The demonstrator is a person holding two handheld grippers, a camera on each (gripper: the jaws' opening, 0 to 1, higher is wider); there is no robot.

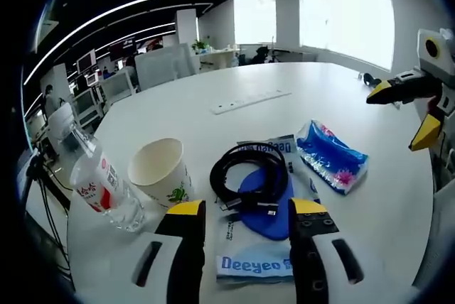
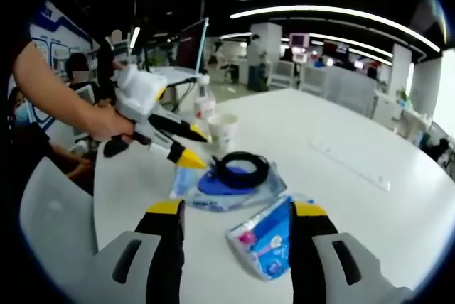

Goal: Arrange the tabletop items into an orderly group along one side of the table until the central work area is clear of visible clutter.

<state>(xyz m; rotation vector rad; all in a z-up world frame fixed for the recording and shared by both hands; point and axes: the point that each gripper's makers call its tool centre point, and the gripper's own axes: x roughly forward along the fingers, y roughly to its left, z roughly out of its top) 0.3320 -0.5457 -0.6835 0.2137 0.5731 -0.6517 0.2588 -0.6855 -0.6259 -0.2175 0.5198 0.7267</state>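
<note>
White table, left gripper view. Lower centre: coiled black cable lying on a blue pad, atop a printed bag. Right of these: blue tissue pack. Lower left: paper cup, tipped water bottle. Left gripper jaws apart, empty. Right gripper jaws spread, tissue pack between them, contact uncertain.

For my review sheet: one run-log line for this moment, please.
left gripper: open, over coiled cable | right gripper: open, at tissue pack | cup, bottle: untouched
</note>
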